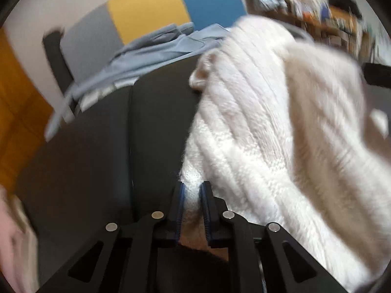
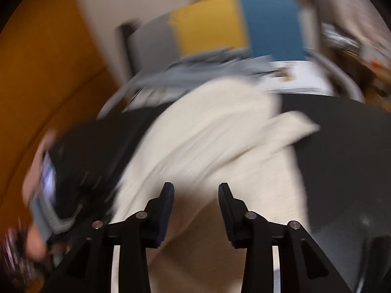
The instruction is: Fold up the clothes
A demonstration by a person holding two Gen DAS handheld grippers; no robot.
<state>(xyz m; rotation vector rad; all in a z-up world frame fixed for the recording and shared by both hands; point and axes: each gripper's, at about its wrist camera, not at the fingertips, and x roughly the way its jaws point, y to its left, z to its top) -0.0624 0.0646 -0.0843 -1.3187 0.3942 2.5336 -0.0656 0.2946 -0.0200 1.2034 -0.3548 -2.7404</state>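
Nearest in the left wrist view, the left claw (image 1: 192, 190) is almost closed, its blue-padded fingers (image 1: 180, 202) pinching a near edge of the cream knitted sweater (image 1: 256, 127). The cloth bunches white between the pads, so this reads as a firm hold on the hem or a side edge; which one the blur hides.

The right claw (image 2: 196, 190) stands about half open over the same sweater (image 2: 195, 146), nothing between its jaws. Cream knit lies just beyond and below its tips, not pinched.

The sweater sprawls across the dark surface (image 1: 97, 146), right of centre from the left camera, with a folded-over flap and a sleeve end (image 1: 202, 73) curling toward the far side. It looks thick, fuzzy and ribbed: soft, floppy, light to moderate in weight, with no stiffness to keep a crease. It will probably sag and stretch if lifted by one point, so take it at two spread points on a seam, cuff or hem, pinching a full fold of knit and not loose fuzz. The pile should grip well against the ridged pads.

Farther off, a pale blue garment (image 1: 151, 48) lies crumpled at the surface's far edge, waiting. Behind it stands a wall of grey, yellow and blue panels (image 1: 146, 12).
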